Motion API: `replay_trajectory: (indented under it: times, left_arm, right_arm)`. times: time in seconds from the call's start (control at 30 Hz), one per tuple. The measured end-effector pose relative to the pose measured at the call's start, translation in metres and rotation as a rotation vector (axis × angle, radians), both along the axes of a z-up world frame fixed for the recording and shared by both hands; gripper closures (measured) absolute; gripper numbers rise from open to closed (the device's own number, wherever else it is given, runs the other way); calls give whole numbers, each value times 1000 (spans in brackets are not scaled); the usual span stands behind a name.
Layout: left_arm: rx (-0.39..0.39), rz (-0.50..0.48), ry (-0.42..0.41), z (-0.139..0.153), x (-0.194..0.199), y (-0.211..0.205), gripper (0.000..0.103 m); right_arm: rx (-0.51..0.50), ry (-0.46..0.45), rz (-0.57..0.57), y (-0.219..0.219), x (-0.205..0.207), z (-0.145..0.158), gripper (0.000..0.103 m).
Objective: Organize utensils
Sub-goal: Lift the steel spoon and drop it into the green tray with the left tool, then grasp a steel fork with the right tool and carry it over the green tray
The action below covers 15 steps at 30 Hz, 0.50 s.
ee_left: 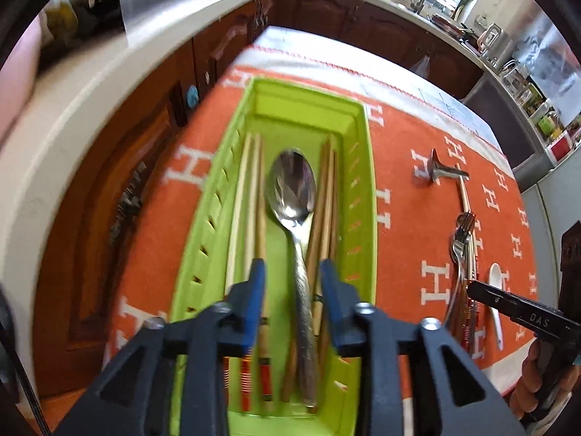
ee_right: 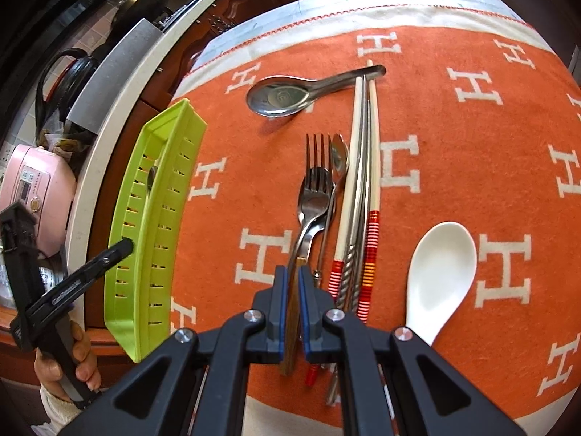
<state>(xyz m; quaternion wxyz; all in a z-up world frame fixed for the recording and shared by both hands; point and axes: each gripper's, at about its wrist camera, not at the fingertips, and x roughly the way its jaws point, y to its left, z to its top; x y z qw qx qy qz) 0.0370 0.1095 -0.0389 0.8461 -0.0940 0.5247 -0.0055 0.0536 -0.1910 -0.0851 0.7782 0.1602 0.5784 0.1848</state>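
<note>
A lime green tray lies on the orange cloth and holds several wooden chopsticks and a metal spoon. My left gripper hangs open over the tray's near end, and the spoon's handle passes between its blue pads without touching them. In the right wrist view my right gripper is shut on the wooden handle of a fork that lies on the cloth. Beside the fork lie a teaspoon, striped chopsticks, metal chopsticks, a white spoon and a metal soup spoon.
The orange cloth with white letters covers the table. The tray sits at its left edge, next to a pale counter and dark wooden cabinets. A pink cooker stands on the counter. A hand holds the left gripper.
</note>
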Motion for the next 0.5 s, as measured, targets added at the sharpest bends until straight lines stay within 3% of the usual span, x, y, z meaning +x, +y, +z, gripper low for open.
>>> replay_trajectory:
  times: [0.03,0.1,0.5]
  left_arm:
    - [4,-2,-15,4,-1,0,55]
    - [-9,-5,-41,12,-3,1,51]
    - [-76,-30,-64,15,-4,-5,51]
  right_arm:
    - [1,2,-2,0,1,-1,97]
    - [4,-1,-9,2,2,-2,97]
    - [-51,5,8,22,4,0,97]
